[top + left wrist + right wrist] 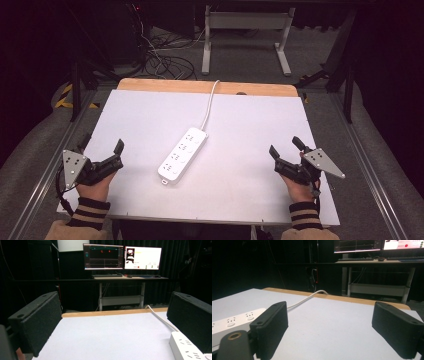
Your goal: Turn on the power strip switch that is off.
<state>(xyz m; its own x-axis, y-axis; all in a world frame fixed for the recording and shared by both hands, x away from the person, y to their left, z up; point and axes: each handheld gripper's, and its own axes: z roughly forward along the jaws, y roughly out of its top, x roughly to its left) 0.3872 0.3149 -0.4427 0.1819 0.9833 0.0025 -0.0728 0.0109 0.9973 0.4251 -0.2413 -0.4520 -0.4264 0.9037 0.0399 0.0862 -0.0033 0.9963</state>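
A white power strip (183,153) lies slantwise in the middle of the white table top (240,130). Its white cable (210,102) runs off over the far edge. My left gripper (102,145) rests at the table's near left corner, open, with nothing between its jaws. In the left gripper view the strip's end (186,347) shows at the lower right, beside the right jaw. My right gripper (285,145) sits at the near right, open and empty too. The right gripper view has the strip (234,321) at the left, behind the left jaw.
A wooden strip (205,86) borders the table's far edge. Beyond it stands a desk frame (245,37) with tangled cables (165,62) on the floor. Two lit monitors (122,257) sit on that desk. Metal rails (370,165) flank the table.
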